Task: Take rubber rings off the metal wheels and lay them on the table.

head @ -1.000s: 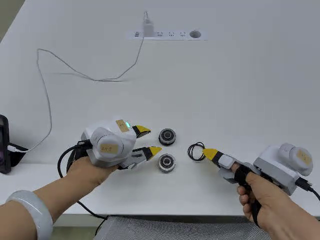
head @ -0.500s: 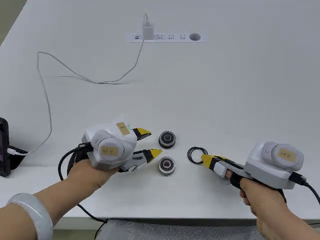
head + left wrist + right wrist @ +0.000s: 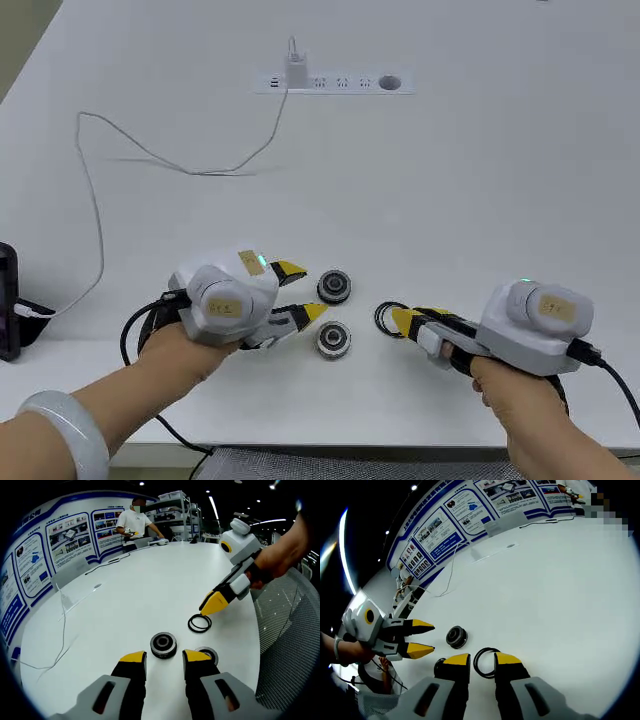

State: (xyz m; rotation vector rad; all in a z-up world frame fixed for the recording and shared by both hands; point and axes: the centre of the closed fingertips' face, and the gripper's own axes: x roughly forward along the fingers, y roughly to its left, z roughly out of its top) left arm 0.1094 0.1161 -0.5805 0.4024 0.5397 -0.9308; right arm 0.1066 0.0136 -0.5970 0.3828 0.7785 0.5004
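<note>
Lying flat, head view: black rubber rings (image 3: 388, 318) overlap on the white tabletop (image 3: 480, 200), right of the far wheel (image 3: 334, 286) and near wheel (image 3: 333, 339), both silver-hubbed with dark rims.
Left tool, head view: left tool (image 3: 308, 290) gapes wide, holding nothing, yellow tips just left of both wheels.
Right tool, head view: right tool (image 3: 404, 320) has its tips at the rings' right edge.
Left gripper view: far wheel sits ahead between the parted jaws, untouched; near wheel is half hidden behind one jaw; rings lie beyond, by the right tool's tip.
Right gripper view: jaws moderately parted, gripping nothing; rings lie between the tips, contact unclear.
</note>
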